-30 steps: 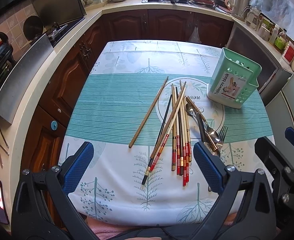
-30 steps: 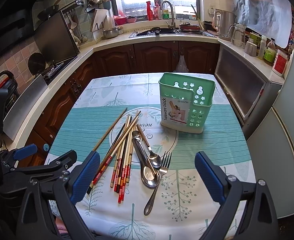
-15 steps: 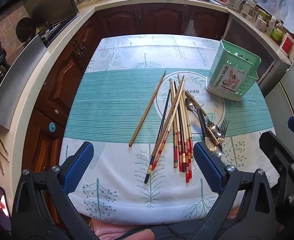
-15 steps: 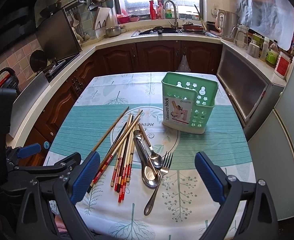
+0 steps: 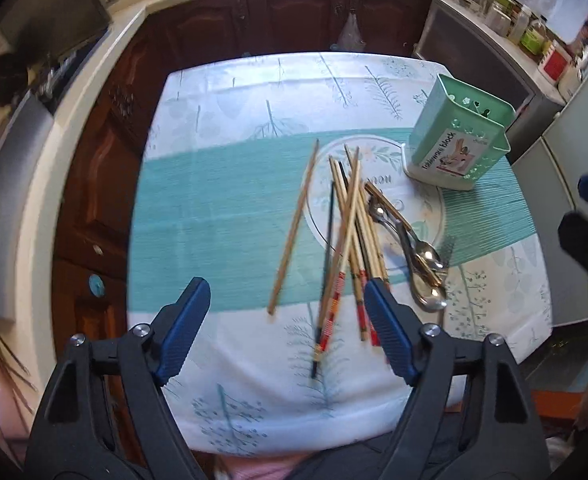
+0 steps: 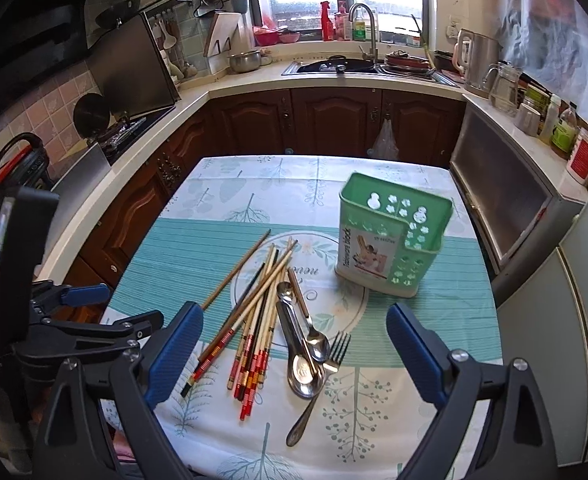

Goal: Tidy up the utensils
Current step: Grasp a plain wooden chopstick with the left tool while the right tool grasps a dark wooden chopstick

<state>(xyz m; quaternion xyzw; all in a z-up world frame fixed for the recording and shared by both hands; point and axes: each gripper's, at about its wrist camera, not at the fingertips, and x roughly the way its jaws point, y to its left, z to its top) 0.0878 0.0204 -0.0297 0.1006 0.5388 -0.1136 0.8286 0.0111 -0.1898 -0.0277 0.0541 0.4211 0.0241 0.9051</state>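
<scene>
Right wrist view says nothing's sorted yet: green perforated plastic utensil caddy (image 6: 390,236) looks empty, wooden chopsticks (image 6: 254,320) and steel spoons (image 6: 304,344) piled on the tablecloth (image 6: 414,392). Left gripper (image 5: 286,328) and right gripper (image 6: 294,356) both gape wide, holding nothing.

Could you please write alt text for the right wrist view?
The open right gripper hovers above a pile of chopsticks, spoons and a fork on a leaf-patterned tablecloth. A green utensil holder stands upright beyond them.

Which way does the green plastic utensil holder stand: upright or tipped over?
Upright: the green plastic utensil holder rests on its base, open top facing up.
</scene>
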